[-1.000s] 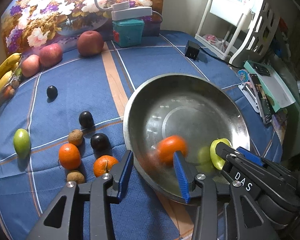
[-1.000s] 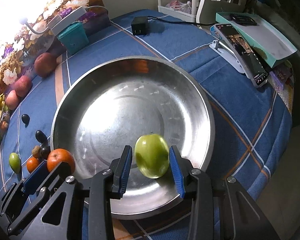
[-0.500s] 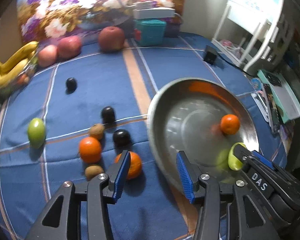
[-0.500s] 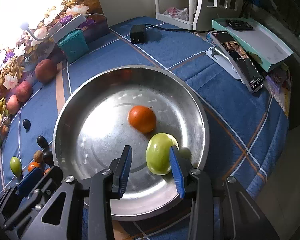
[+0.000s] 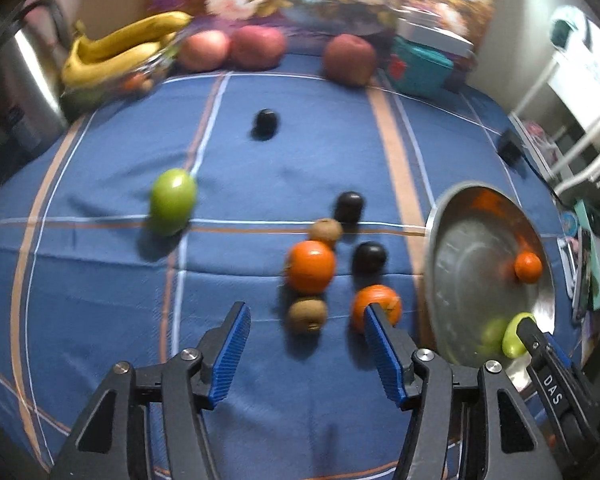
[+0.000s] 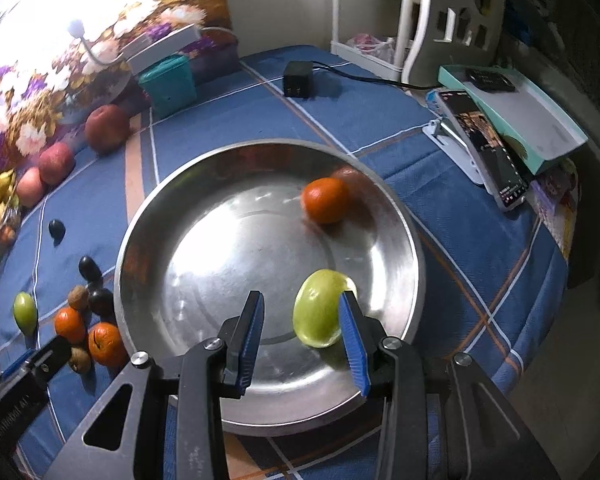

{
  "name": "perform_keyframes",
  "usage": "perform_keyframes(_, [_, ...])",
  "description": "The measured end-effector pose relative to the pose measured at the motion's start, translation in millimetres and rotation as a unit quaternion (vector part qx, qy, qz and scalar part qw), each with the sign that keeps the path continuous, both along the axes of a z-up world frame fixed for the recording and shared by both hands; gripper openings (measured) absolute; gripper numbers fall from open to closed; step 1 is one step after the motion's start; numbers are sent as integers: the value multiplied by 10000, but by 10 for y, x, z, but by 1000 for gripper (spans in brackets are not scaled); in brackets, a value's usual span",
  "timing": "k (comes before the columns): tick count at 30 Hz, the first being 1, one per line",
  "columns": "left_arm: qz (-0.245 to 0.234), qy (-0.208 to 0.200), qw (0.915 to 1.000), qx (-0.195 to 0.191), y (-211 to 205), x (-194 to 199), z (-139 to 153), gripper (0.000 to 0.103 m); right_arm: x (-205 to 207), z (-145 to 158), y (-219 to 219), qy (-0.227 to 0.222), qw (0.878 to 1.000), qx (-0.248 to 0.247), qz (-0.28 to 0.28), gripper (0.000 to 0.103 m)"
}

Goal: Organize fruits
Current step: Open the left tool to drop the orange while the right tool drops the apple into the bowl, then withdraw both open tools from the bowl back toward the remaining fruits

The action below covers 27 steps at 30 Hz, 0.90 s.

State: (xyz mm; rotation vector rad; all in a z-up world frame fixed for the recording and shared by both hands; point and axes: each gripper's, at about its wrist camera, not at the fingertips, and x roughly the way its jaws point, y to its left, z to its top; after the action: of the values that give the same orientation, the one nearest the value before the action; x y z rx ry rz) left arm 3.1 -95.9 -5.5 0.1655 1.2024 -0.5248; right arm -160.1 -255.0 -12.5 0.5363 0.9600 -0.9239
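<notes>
A steel bowl [image 6: 220, 272] holds an orange [image 6: 326, 200] near its far rim and a green fruit [image 6: 320, 312] lying at its near side. My right gripper [image 6: 301, 297] hovers open over the bowl. The green fruit rests beside its right pad, clear of the left one. My left gripper [image 5: 305, 309] is over the loose fruit on the blue cloth, its jaws opening with nothing gripped. Ahead of it lie a kiwi [image 5: 307, 315], two oranges [image 5: 310, 266] [image 5: 376, 307], a second kiwi [image 5: 326, 231], dark plums [image 5: 369, 257] and a green fruit [image 5: 173, 207].
Bananas [image 5: 116, 48], three red apples [image 5: 258, 46] and a teal box [image 5: 420, 66] line the back of the table. A charger [image 6: 298, 78], a phone [image 6: 484, 148] and a flat box [image 6: 520, 116] lie right of the bowl. The table edge is near on the right.
My left gripper swung left from the bowl to the loose fruit and its jaws widened. The orange rolled to the bowl's far side. The green fruit now lies in the bowl.
</notes>
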Motion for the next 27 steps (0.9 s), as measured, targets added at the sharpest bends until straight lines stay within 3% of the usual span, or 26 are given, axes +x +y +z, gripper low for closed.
perform_keyframes(12, [481, -121, 9986, 208, 432, 174, 4, 71, 275, -57, 278, 364, 9971, -178, 641, 40])
perform_keyframes(17, [562, -71, 9982, 197, 535, 217, -23, 83, 316, -99, 301, 398, 9969, -77, 673, 41])
perform_keyframes(19, [566, -91, 9981, 215, 546, 222, -39, 96, 329, -129, 310, 430, 9966, -38, 705, 51])
perform_keyframes(21, [576, -137, 9980, 238, 552, 224, -38, 102, 333, -147, 308, 425, 9965, -17, 720, 72])
perform_keyframes(27, [626, -133, 9978, 188, 580, 239, -41, 103, 314, -179, 293, 415, 9968, 16, 677, 82])
